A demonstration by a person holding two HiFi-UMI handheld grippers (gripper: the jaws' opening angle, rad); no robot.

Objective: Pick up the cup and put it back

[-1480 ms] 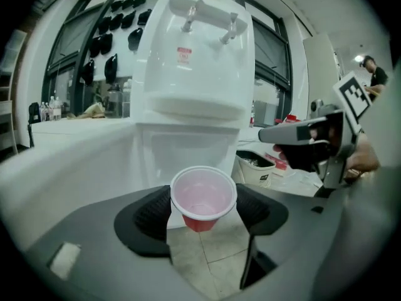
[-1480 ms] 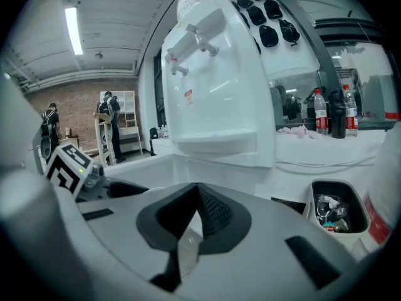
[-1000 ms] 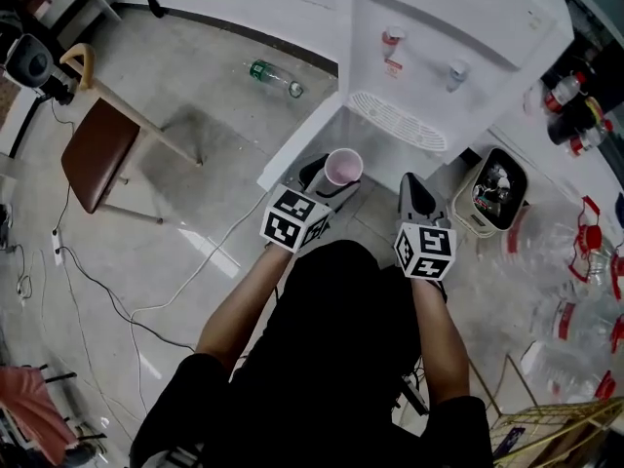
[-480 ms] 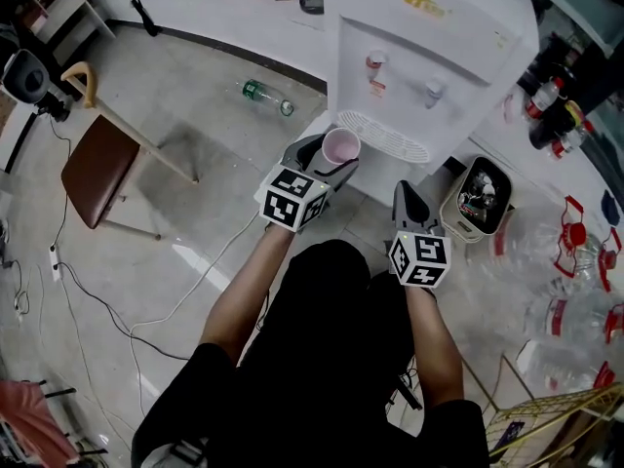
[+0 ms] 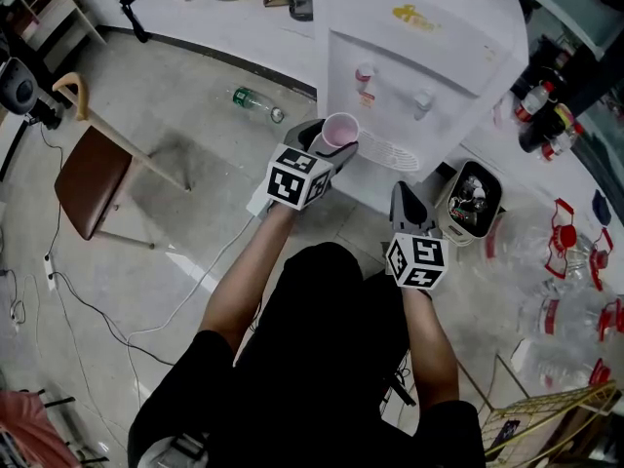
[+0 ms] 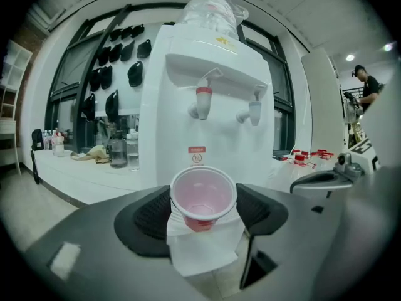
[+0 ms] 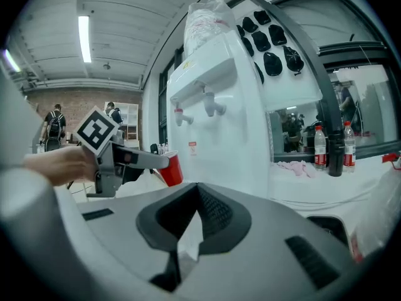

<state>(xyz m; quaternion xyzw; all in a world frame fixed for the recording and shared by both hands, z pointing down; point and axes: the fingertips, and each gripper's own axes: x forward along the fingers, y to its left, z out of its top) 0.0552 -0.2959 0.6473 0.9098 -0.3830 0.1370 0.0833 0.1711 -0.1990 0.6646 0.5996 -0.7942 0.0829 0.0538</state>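
Clamping cup (image 6: pixel 203 196) in left gripper (image 5: pixel 330 152), one pad pressed to each side of its wall, mouth up, pink inside, nothing in it. Hanging in the air, off every surface, in front of dispenser (image 5: pixel 414 42). Sitting just left of drip grille (image 5: pixel 390 150) in head view, near it but not on it. Lining up below red tap (image 6: pixel 202 100) in left gripper view, blue tap (image 6: pixel 252 110) off to the right. Showing red on the outside in right gripper view, out past left gripper's marker cube (image 7: pixel 96 130) and the hand (image 7: pixel 59 165) behind it. Clenched on nothing at right gripper (image 7: pixel 194 213), pads meeting at their tips. Held lower and nearer the body, beside bin (image 5: pixel 475 195), well apart from cup. Lying on the floor left of dispenser, bottle (image 5: pixel 255 105); standing farther left, chair (image 5: pixel 83 178).
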